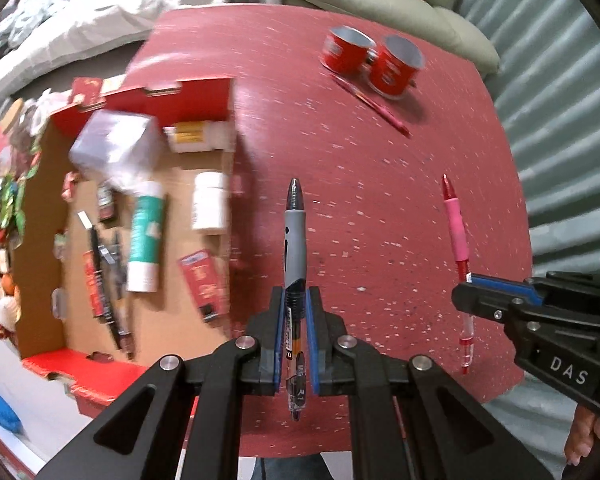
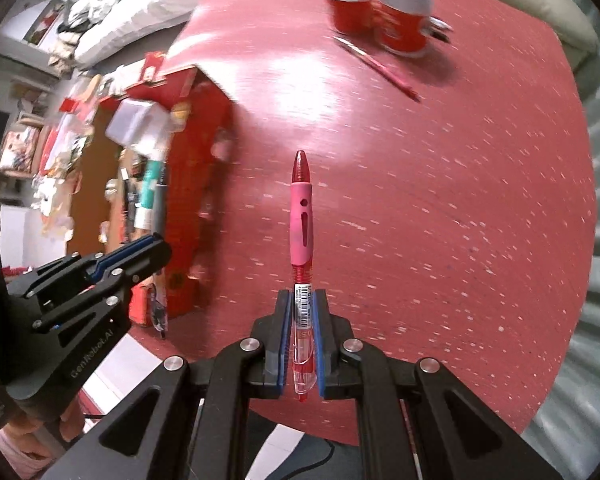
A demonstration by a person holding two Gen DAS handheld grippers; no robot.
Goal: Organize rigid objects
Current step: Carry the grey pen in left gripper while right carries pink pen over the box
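My left gripper (image 1: 296, 300) is shut on a black pen with a grey grip (image 1: 294, 240), tip pointing away, held above the red table (image 1: 340, 184). My right gripper (image 2: 302, 300) is shut on a red pen with a pink grip (image 2: 301, 216), also above the table. In the left wrist view the right gripper (image 1: 470, 286) appears at the right edge with the red pen (image 1: 456, 232) in it. In the right wrist view the left gripper (image 2: 152, 246) shows at the left. An open red cardboard box (image 1: 152, 96) with several items stands at the table's left.
Two red tin mugs (image 1: 372, 60) stand at the far side of the table with a thin red pencil (image 1: 372, 104) lying before them. The box holds a white-green tube (image 1: 144, 240), a white bottle (image 1: 210, 200) and pens. Bedding and a cushioned seat lie beyond the table.
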